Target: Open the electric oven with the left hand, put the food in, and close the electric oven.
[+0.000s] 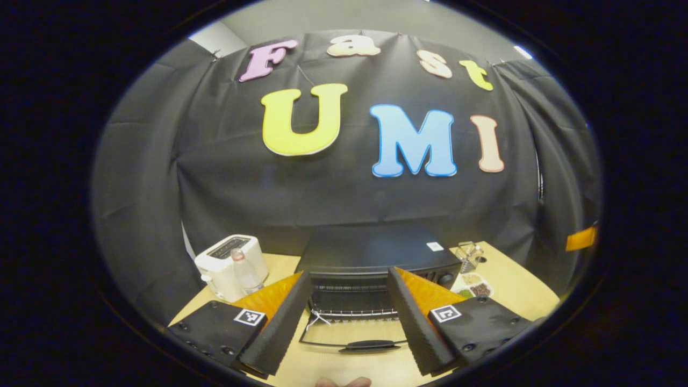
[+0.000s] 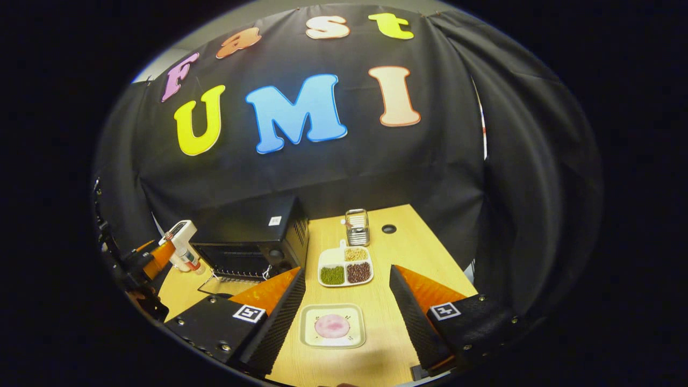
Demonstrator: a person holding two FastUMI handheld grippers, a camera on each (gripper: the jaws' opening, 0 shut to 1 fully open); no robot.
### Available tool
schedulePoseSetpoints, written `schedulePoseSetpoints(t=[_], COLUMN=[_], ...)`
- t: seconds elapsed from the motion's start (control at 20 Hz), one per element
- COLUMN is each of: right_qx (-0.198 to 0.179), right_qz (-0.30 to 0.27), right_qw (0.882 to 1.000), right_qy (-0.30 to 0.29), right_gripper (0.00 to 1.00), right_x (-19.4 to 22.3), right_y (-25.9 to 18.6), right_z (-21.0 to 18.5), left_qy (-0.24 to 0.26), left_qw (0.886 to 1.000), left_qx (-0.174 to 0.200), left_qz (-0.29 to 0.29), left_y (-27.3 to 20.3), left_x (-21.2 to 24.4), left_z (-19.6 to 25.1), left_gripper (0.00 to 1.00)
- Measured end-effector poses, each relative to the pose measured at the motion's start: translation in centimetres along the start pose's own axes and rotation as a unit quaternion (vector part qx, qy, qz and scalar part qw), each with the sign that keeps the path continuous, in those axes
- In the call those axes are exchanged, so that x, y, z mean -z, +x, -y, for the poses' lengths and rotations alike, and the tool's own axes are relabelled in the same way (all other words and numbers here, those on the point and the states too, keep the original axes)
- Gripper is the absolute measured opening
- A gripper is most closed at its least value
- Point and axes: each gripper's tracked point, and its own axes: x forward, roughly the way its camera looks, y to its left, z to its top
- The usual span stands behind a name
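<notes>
The electric oven (image 2: pixel 252 236) stands at the back of the table (image 2: pixel 430 258), its door (image 1: pixel 355 336) folded down flat in front of it. Left of it (in the left gripper view) sits a toaster (image 1: pixel 228 263) with a bottle (image 1: pixel 244 271) just before it. To the oven's right lie a divided tray (image 2: pixel 345 267) and, behind that, a small wire rack (image 2: pixel 357 227). Nearer than the tray rests a square plate (image 2: pixel 309 329) holding the food (image 2: pixel 332 325).

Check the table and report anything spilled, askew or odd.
Nothing stands out. The oven has its door dropped flat open, as the task needs. The plate and the divided tray sit level, nothing spilled.
</notes>
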Motion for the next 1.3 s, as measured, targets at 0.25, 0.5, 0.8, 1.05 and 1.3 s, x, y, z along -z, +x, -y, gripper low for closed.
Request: schedulePoseSetpoints(t=[0.25,0.5,0.8,1.05,1.3], right_qx=[-0.026,-0.043,-0.023,0.010,0.026], right_qz=[-0.120,-0.263,-0.364,-0.401,-0.416], right_qw=[0.992,0.961,0.928,0.916,0.909], right_qy=[0.028,0.078,0.077,0.019,-0.025], right_gripper=[0.98,0.98,0.98,0.86,0.77], right_x=[5.1,11.8,17.5,20.3,22.0], right_y=[4.2,8.1,12.2,13.6,14.8], right_z=[1.7,2.2,3.2,4.2,4.3], left_qy=[-0.021,-0.025,-0.013,-0.029,-0.043], left_qw=[0.997,0.993,0.993,0.992,0.992], left_qx=[-0.007,-0.013,-0.049,-0.084,-0.095], left_qz=[0.071,0.118,0.109,0.085,0.073], left_y=[-3.8,-7.7,-9.7,-10.8,-11.2], left_x=[-7.3,-11.9,-10.8,-8.5,-7.7], left_z=[-0.5,-1.5,-4.0,-7.1,-8.8], left_gripper=[0.96,1.00,0.97,1.00,0.96])
